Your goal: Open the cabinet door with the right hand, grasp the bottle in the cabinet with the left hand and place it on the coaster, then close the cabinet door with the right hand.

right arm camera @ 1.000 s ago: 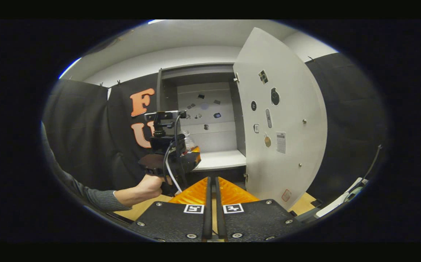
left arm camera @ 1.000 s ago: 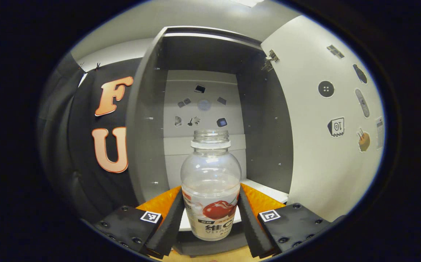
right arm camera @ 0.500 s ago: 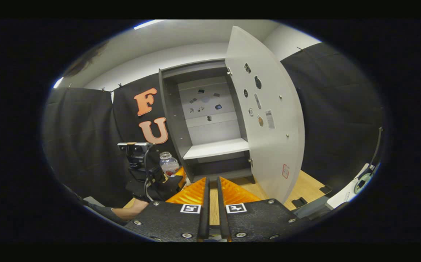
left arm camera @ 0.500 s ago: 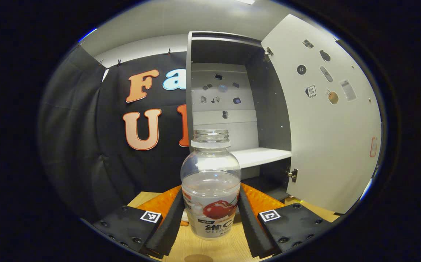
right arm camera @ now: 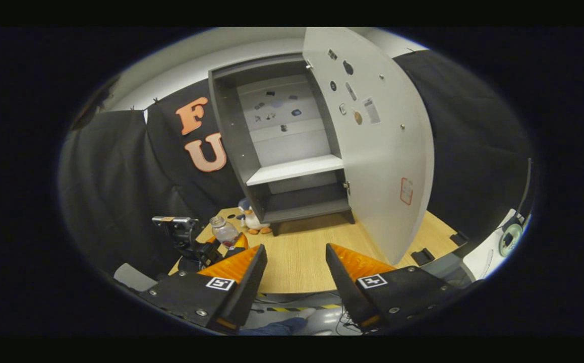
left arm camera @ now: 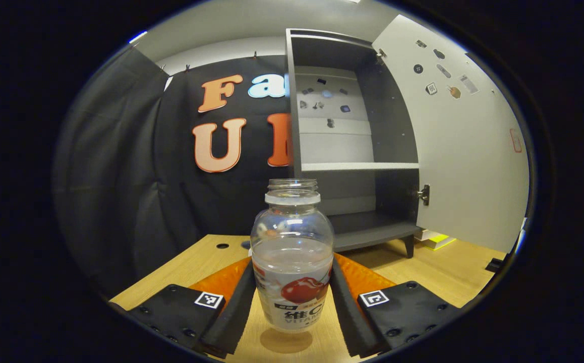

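Your left gripper (left arm camera: 292, 302) clamps the capless drink bottle (left arm camera: 292, 257) just above the wooden table (left arm camera: 438, 272); the coaster beneath is mostly hidden. Your right gripper (right arm camera: 296, 269) is spread, holding nothing. The cabinet door (right arm camera: 377, 141) stands open.

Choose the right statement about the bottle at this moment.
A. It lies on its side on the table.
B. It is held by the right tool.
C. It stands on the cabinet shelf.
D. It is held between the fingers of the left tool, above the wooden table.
D: the bottle sits upright, pressed between both fingers of the left tool, its shadow on the wooden table below; the cabinet shelf is bare.
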Demonstrator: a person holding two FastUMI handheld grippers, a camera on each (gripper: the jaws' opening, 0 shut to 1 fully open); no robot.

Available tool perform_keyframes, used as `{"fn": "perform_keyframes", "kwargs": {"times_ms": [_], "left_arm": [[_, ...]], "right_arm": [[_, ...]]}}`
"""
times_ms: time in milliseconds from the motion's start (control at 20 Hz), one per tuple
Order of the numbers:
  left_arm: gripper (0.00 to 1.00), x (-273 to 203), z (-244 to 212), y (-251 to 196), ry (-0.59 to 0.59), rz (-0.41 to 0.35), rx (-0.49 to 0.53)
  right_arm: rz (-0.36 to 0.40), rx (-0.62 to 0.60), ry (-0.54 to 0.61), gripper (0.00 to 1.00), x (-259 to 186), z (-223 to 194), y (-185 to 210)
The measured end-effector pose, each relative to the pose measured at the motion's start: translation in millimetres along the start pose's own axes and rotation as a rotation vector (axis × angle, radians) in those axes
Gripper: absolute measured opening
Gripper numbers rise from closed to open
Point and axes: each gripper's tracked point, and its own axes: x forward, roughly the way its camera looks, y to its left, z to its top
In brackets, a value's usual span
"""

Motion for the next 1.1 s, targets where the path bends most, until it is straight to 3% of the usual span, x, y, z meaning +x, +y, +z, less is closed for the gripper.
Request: {"fn": "perform_keyframes", "kwargs": {"times_ms": [250, 550, 1100], "left_arm": [[0.83, 5, -52, 7, 0.04, 0.0, 0.01], [0.83, 11, -79, 8, 0.069, -0.005, -0.019], [0.84, 1, -76, -3, 0.06, 0.0, 0.003]], "right_arm": [[0.01, 0.014, 0.082, 0.76, 26, -25, 10], [0.0, -0.001, 0.14, 0.77, 34, -44, 15], [-0.017, 0.023, 0.163, 0.77, 31, -55, 6]]}}
